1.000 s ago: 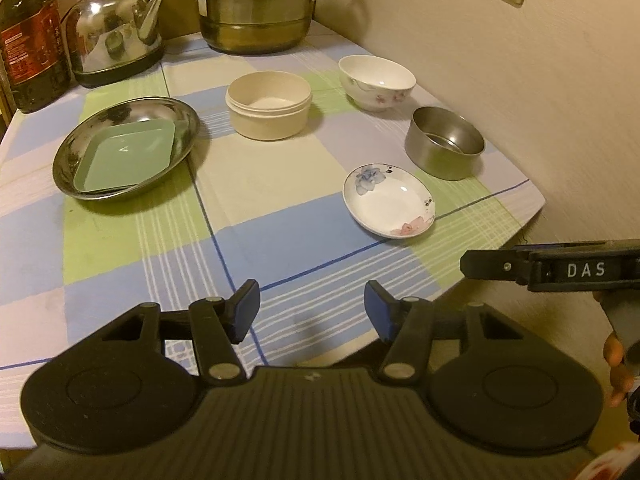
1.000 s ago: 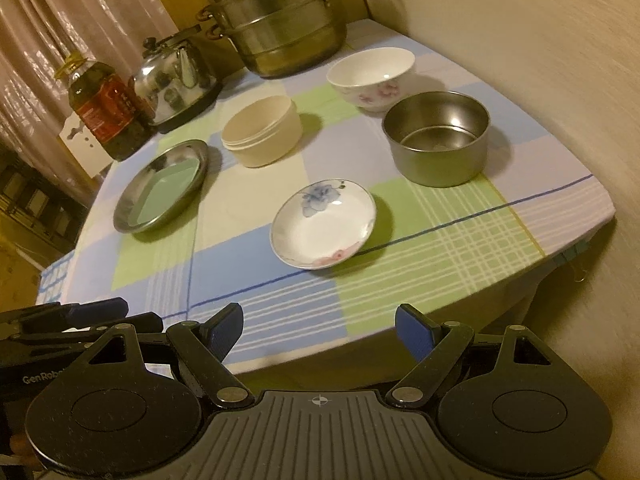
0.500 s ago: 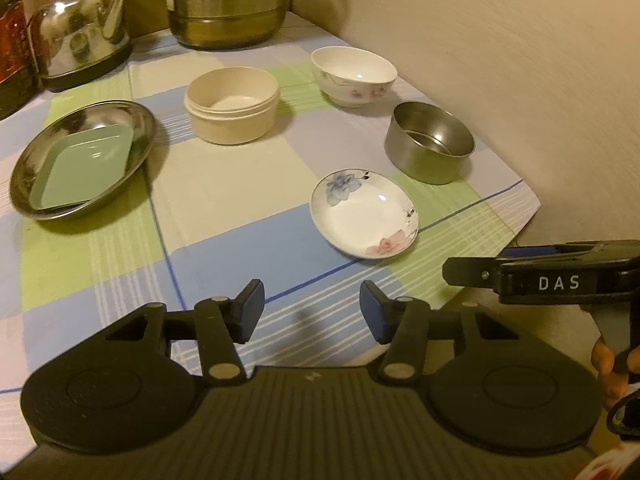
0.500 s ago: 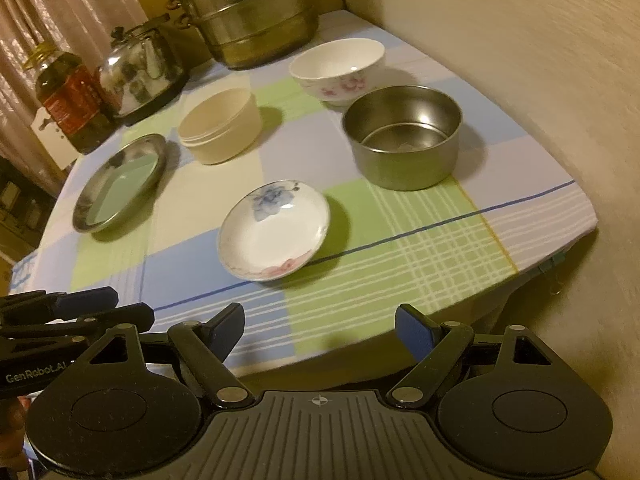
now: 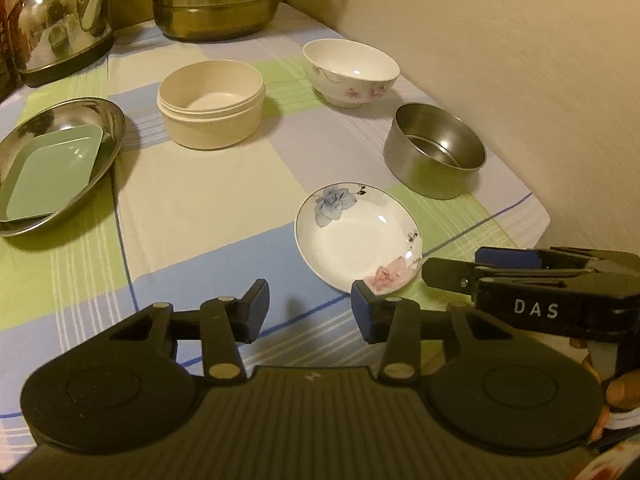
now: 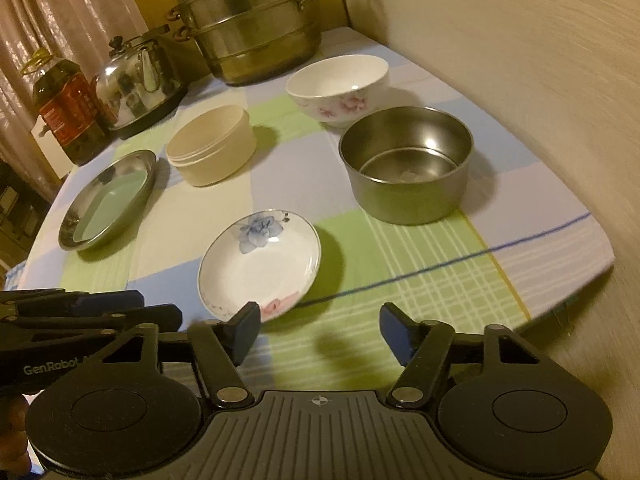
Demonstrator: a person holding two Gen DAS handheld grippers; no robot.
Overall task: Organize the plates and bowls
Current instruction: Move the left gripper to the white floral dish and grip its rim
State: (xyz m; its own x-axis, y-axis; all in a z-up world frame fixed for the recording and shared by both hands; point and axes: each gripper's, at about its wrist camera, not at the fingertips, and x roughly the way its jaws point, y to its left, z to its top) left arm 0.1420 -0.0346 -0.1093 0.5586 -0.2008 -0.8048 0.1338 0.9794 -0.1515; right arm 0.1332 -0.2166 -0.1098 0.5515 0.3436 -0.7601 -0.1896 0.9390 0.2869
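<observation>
Saucer (image 5: 357,236): on desk (image 5: 208,200), landmark. Steel bowl (image 5: 435,150), floral bowl (image 5: 351,70), cream tub (image 5: 211,108) behind it, unstacked. Tray (image 5: 52,176) nested in pan (image 5: 24,136), leftward. Left tool (image 5: 306,312), right tool (image 6: 318,332): both released, empty, near saucer, likely for pickup.

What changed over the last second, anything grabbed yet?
Both grippers moved forward toward the table; the floral saucer now sits just ahead of the left gripper and the right gripper. Both remain open and empty: nothing grabbed or released. The steel bowl, white floral bowl, cream container and steel plate with its green tray stayed put.
</observation>
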